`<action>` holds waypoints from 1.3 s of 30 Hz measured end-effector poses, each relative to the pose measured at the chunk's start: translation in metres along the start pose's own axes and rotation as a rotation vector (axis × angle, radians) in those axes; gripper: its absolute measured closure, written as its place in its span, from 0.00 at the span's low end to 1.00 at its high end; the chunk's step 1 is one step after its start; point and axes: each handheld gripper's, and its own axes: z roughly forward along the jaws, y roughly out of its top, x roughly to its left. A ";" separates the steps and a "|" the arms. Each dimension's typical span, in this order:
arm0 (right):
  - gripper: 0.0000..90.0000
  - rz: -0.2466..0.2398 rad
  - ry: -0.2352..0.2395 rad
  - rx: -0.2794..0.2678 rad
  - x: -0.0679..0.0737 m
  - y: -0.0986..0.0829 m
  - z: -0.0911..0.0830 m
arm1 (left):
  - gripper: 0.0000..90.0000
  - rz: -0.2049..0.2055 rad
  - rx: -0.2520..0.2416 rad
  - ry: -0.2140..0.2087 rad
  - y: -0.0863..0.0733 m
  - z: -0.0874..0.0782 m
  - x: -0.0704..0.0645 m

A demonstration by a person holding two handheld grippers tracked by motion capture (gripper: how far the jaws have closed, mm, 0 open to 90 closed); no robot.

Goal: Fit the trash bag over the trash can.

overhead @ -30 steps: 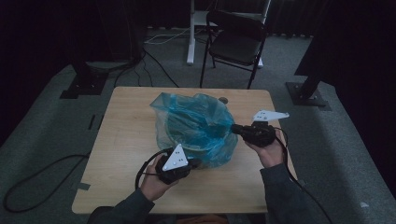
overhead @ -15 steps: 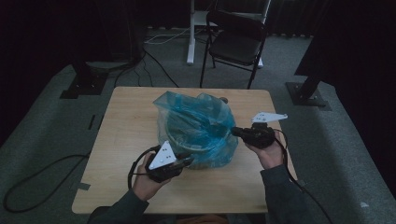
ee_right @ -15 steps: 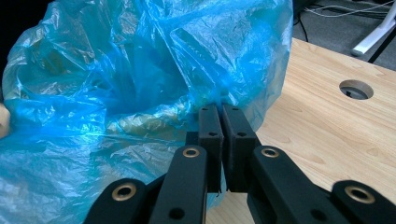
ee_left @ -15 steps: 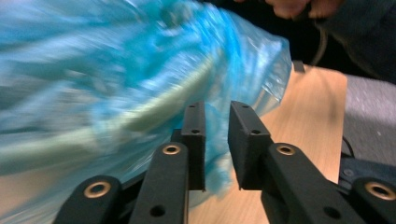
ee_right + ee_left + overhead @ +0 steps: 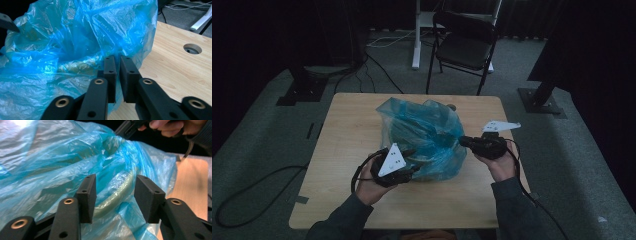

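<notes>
A crumpled blue plastic bag (image 5: 424,132) sits in the middle of the wooden table (image 5: 347,135). Through its film shows a pale green curved rim (image 5: 120,186) of something round inside. My left gripper (image 5: 412,167) is at the bag's near left side, and in the left gripper view the left gripper (image 5: 115,195) is open, its jaws standing either side of that rim without closing on it. My right gripper (image 5: 463,142) is at the bag's right side. In the right gripper view the right gripper (image 5: 118,75) is shut, pinching a fold of the blue bag (image 5: 75,37).
A round cable hole (image 5: 192,48) is in the tabletop to the right of the bag. Behind the table stand a black folding chair (image 5: 464,42) and a white post (image 5: 416,35). Dark stand bases and cables lie on the carpet on both sides.
My left gripper drew back a little to the left along the bag's near side and its top plate tilted. The bag's top shifted slightly. The right gripper stayed where it was.
</notes>
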 end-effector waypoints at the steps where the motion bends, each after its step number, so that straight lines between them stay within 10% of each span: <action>1: 0.92 0.000 0.000 0.000 0.000 0.000 0.000 | 0.65 0.000 0.000 0.000 0.000 0.000 0.000; 11: 0.69 0.018 0.054 0.006 0.000 -0.007 -0.002 | 0.91 0.003 -0.040 -0.020 0.002 -0.004 -0.001; 20: 0.97 0.013 0.064 0.074 -0.001 -0.014 0.007 | 1.00 -0.053 -0.053 0.002 -0.007 -0.014 0.012; 39: 0.99 0.025 0.015 0.169 -0.011 -0.027 0.020 | 1.00 -0.220 -0.070 0.141 -0.034 -0.037 0.044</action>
